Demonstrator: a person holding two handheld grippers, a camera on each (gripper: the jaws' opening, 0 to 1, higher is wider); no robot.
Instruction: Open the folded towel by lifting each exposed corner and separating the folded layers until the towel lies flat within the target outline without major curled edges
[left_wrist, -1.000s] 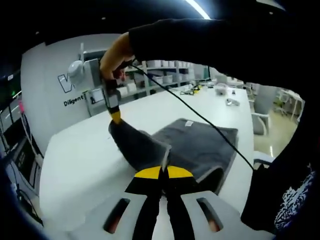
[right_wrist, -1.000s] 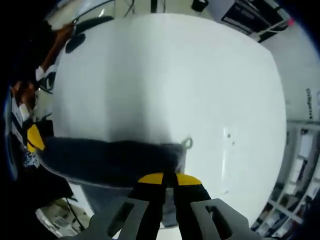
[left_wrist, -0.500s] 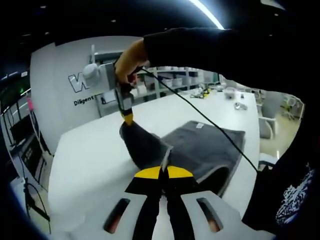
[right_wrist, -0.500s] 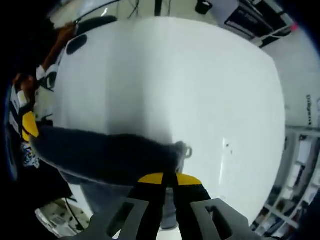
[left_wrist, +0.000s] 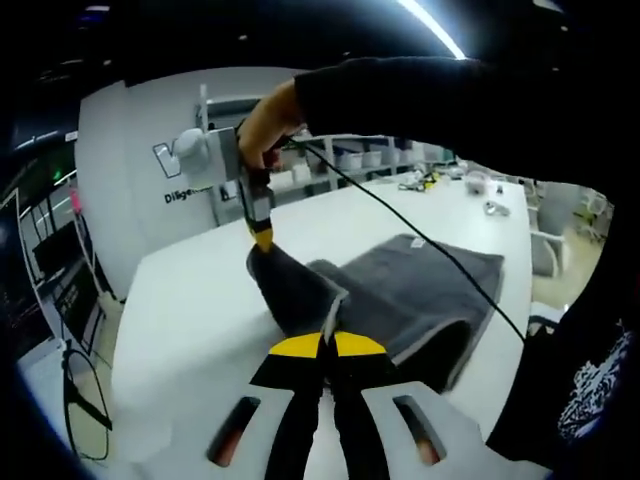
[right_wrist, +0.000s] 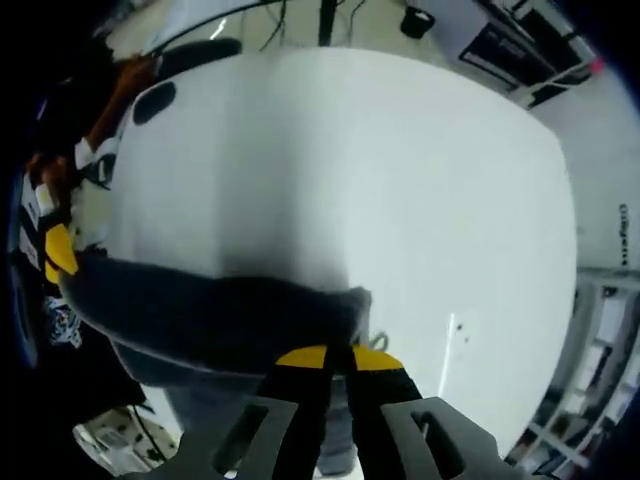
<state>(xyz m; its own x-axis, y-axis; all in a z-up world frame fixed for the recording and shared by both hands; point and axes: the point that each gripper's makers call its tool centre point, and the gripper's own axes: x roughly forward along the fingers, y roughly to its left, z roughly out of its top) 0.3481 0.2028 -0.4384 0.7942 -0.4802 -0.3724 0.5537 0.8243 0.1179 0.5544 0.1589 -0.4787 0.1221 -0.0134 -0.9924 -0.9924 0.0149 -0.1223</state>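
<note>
Left gripper view: both grippers' fingers pinch grey towel (left_wrist: 420, 290) corners above white table (left_wrist: 190, 310); shelves (left_wrist: 350, 160) behind.

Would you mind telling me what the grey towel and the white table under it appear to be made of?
The towel looks like soft, matte terry or microfibre cloth: its dark grey surface is fuzzy, it drapes and folds where both grippers lift it, and a small sewn label sits at one edge. The table looks like smooth white laminate or painted board with a faint sheen; which of these it is cannot be told.
</note>
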